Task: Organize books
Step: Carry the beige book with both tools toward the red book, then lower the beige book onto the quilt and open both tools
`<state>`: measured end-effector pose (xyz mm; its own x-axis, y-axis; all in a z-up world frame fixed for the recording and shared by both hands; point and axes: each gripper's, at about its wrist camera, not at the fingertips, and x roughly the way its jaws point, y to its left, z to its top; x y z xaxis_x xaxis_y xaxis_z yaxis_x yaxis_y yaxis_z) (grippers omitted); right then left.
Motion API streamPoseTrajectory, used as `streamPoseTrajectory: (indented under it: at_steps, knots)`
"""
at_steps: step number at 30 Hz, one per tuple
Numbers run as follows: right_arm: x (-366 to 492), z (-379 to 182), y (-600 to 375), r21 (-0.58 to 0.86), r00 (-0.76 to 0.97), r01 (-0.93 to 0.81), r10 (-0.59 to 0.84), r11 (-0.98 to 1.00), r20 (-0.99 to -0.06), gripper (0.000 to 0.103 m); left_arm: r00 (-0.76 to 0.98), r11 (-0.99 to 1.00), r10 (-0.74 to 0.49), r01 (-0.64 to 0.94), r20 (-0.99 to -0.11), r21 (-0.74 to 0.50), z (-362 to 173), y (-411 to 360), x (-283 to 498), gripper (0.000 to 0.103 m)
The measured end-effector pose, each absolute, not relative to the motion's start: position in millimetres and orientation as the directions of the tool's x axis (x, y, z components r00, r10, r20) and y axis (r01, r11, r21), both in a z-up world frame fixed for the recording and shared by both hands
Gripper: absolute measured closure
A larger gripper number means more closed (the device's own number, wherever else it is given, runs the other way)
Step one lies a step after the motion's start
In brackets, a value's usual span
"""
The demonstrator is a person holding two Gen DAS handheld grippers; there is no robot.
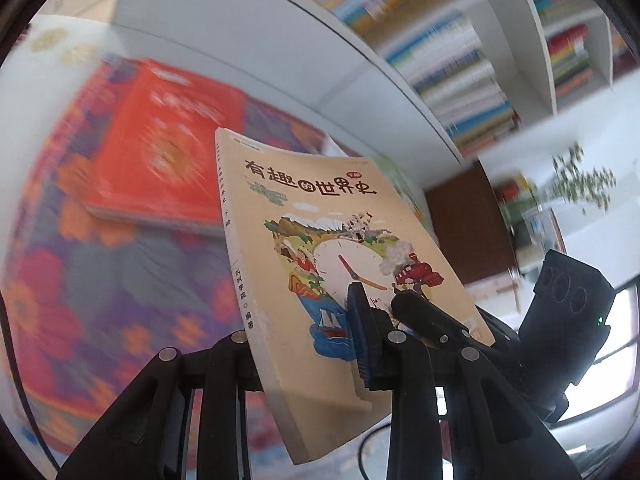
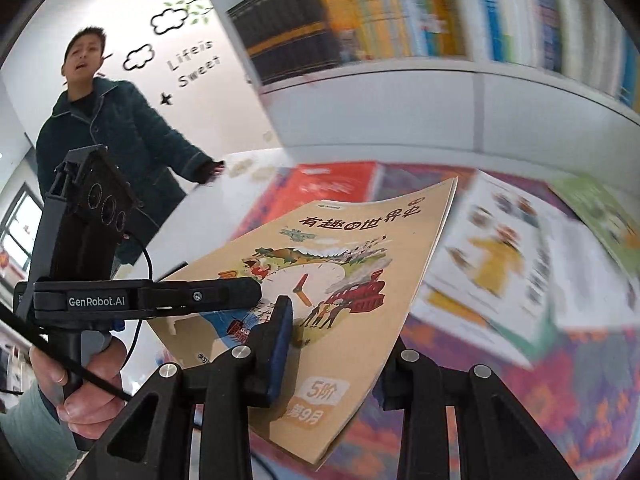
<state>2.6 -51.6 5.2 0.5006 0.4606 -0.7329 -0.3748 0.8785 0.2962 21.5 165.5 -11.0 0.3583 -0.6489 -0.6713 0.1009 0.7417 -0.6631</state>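
A tan paperback (image 1: 320,240) with a clock and a red train on its cover hangs tilted in the air above the table. My left gripper (image 1: 304,320) is shut on its lower edge, blue pad on the cover, the other finger hidden behind the book. My right gripper (image 2: 340,340) is shut on the same tan paperback (image 2: 360,248), one blue pad on the cover and the other finger underneath. Each wrist view also shows the other gripper's black finger lying on the cover.
A red book (image 1: 160,152) lies on the floral tablecloth (image 1: 80,280). A white picture book (image 2: 500,264) and a green book (image 2: 600,212) lie on the right. A white bookshelf (image 2: 400,12) full of books rises behind. A person in a dark coat (image 2: 112,140) stands left.
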Motion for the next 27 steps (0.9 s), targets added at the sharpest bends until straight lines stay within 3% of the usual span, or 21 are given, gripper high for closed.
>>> streamPoseTrajectory:
  at_steps: [8,14,27]
  knots:
    - [100.8,-32.1,6.2,0.428,0.421,-0.323,0.533,0.844,-0.734,0.070,0.391,0.783,-0.590,0.064,-0.706,-0.618,-42.9,222.1,98.1,0.077]
    - [144.9,-71.3,-1.0,0.530,0.369,-0.203,0.566,0.823,-0.737,0.069,0.331,0.740,-0.639,0.017,-0.694,-0.673,-86.2,225.5,132.3,0.073]
    - [173.7,-113.1,5.6,0.561,0.314,-0.110,0.565,0.820,-0.763,0.066,0.333,0.719,-0.614,-0.141,-0.716,-0.681,-124.2,246.8,145.9,0.064]
